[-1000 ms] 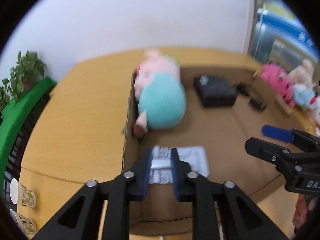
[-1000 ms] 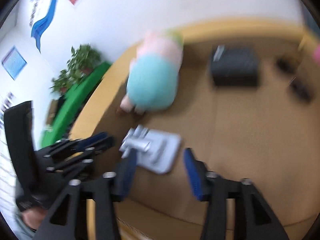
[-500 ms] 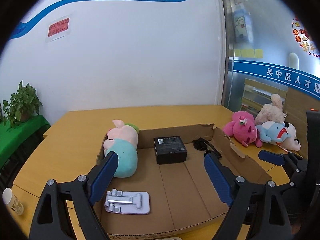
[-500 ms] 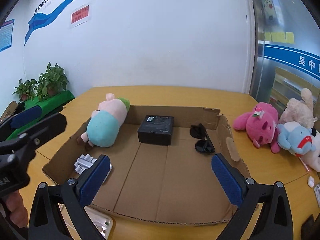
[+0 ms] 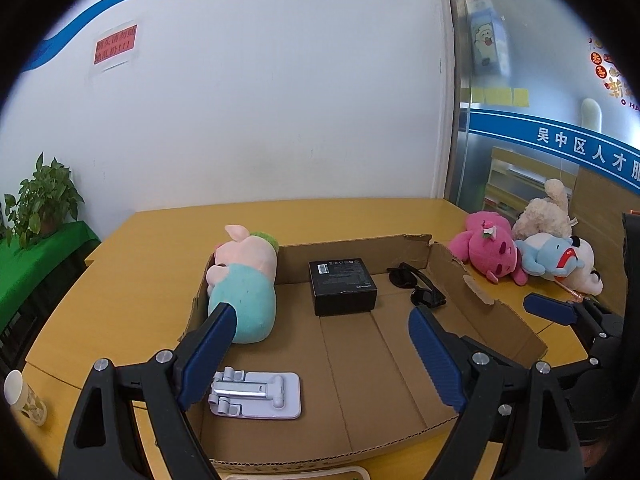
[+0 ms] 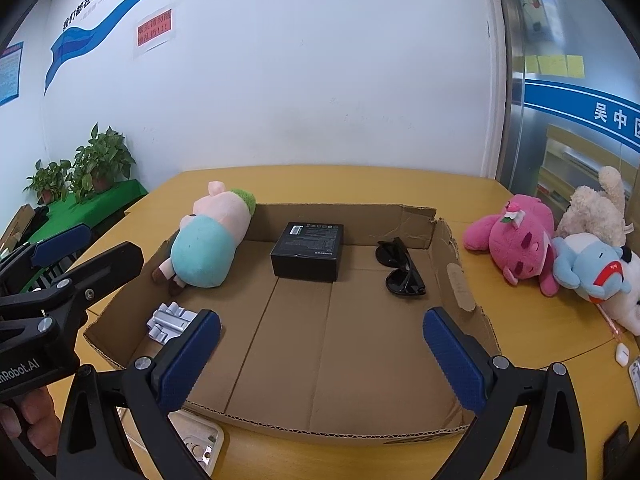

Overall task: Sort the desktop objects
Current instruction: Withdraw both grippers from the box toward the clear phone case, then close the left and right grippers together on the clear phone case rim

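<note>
- Table: smooth yellow-tan wood top w/ rounded far edge, set against a plain white wall w/ a blue wave stripe and a red notice.
- Left of the table: green-covered ledge w/ leafy potted plants. Right side: frosted glass partition w/ a blue band and yellow sticky notes.
- Cardboard box: shallow, corrugated, brown, walls torn and ragged at the far right corner; sits flat on the table right in front of me.
- In the box: plush pig, soft, pink head, teal body, lying on its side along the left wall; matte black square carton near the back middle; glossy black sunglasses folded, back right; pale grey plastic phone stand lying flat, front left corner.
- Outside the box, right on the table: fuzzy pink plush, cream plush, light blue-and-white plush, touching in a heap.
- Paper cup w/ printed pattern at the table's left edge.
- My left hand-held gripper: black frame, blue ribbed pads, jaws spread wide, nothing btwn them, above the box's front.
- My right hand-held gripper: same build, jaws wide apart, empty, also above the box's front.
</note>
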`<action>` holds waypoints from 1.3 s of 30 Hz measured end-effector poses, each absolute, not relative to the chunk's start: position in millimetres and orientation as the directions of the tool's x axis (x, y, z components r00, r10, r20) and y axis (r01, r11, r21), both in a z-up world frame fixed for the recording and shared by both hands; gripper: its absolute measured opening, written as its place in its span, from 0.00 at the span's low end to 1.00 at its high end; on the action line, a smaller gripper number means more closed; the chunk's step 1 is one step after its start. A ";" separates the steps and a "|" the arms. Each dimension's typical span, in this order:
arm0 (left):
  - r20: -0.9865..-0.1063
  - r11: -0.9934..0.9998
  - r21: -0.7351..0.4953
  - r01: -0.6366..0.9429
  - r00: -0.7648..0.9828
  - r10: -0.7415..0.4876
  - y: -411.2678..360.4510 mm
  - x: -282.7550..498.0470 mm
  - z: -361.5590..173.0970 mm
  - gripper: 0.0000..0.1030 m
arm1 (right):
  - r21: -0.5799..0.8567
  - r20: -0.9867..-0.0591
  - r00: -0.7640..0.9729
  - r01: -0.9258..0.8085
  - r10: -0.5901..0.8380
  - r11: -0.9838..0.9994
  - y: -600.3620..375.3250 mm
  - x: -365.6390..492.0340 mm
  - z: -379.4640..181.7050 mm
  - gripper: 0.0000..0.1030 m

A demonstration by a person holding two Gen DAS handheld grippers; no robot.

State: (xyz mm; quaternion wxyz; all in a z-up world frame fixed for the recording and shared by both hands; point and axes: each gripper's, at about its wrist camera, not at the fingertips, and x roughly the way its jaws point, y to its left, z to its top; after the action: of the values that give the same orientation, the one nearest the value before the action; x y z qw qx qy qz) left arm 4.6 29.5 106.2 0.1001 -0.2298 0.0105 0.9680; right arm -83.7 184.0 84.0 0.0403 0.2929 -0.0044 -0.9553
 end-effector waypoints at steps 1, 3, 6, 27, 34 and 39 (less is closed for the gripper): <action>-0.450 -0.980 -0.027 -0.197 -0.873 0.188 28.7 3.8 105.5 0.86 | 0.033 -0.560 -0.824 0.077 -0.082 -0.997 183.6 -84.3 84.1 1.00; -0.456 -0.980 -0.033 -0.198 -0.869 0.191 26.3 3.5 104.4 0.86 | 0.031 -0.563 -0.822 0.076 -0.081 -0.997 182.9 -85.1 83.0 1.00; -0.465 -0.980 -0.034 -0.195 -0.865 0.189 21.4 5.1 101.5 0.86 | 0.031 -0.567 -0.820 0.078 -0.082 -0.996 182.2 -85.6 81.2 1.00; -0.705 -0.987 -0.111 -0.116 -0.691 0.160 -83.0 43.8 13.1 0.83 | 0.216 -0.795 -0.451 0.416 -0.406 -0.884 119.0 -54.6 -37.6 0.79; -0.786 -0.980 -0.154 -0.127 -0.585 0.199 -81.3 36.7 -26.6 0.68 | 0.190 -0.828 -0.414 0.429 -0.379 -0.883 108.4 -67.9 -54.9 0.45; -0.841 -0.986 -0.129 -0.106 -0.515 0.166 -77.7 29.1 -48.4 0.42 | 0.149 -0.830 -0.432 0.437 -0.353 -0.887 105.0 -64.3 -54.9 0.34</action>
State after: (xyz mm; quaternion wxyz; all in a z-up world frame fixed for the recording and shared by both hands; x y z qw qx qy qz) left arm 29.1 -77.7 -48.4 0.0781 -0.4863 -0.0307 0.8698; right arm -64.3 105.0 -54.9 0.2337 0.4790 0.0441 -0.8450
